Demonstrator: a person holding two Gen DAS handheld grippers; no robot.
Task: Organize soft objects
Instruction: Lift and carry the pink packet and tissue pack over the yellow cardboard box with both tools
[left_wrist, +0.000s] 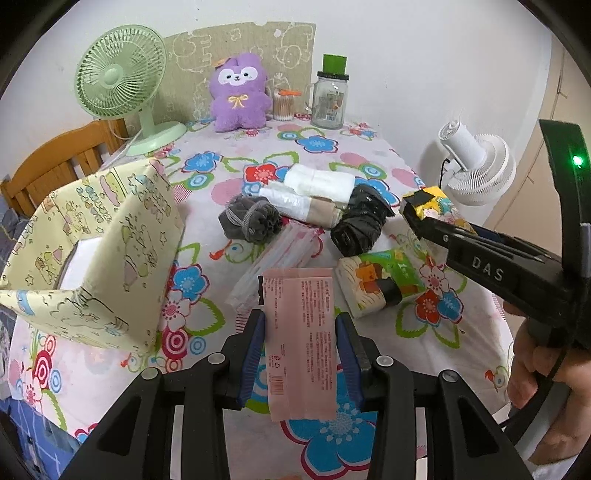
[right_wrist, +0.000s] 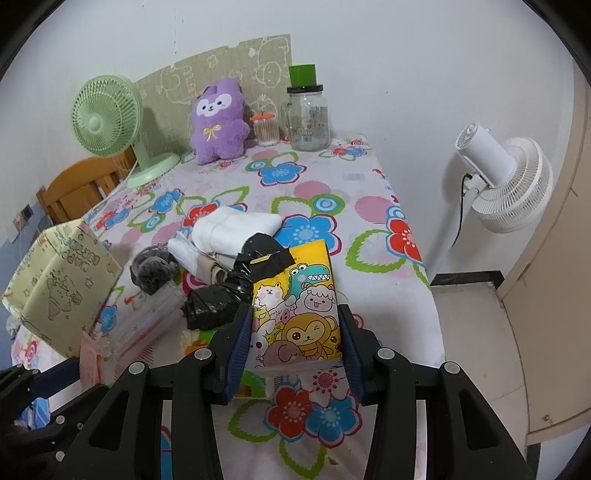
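My left gripper (left_wrist: 300, 325) is shut on a pink flat packet (left_wrist: 300, 332) and holds it above the table's front. My right gripper (right_wrist: 295, 317) is shut on a yellow cartoon tissue pack (right_wrist: 295, 314), also seen at the right of the left wrist view (left_wrist: 430, 206). A pile lies mid-table: grey rolled socks (left_wrist: 249, 218), a white rolled cloth (left_wrist: 319, 181), a beige and white roll (left_wrist: 299, 205), a black plastic bundle (left_wrist: 360, 221), a clear packet of masks (left_wrist: 273, 262) and a green tissue pack (left_wrist: 380, 284). A pale yellow fabric box (left_wrist: 99, 251) stands open at the left.
At the back stand a green desk fan (left_wrist: 120, 81), a purple plush toy (left_wrist: 240, 92), a cotton swab tub (left_wrist: 283, 105) and a glass jar (left_wrist: 330, 98). A white floor fan (right_wrist: 506, 181) stands right of the table. A wooden chair (left_wrist: 55, 162) is at the left.
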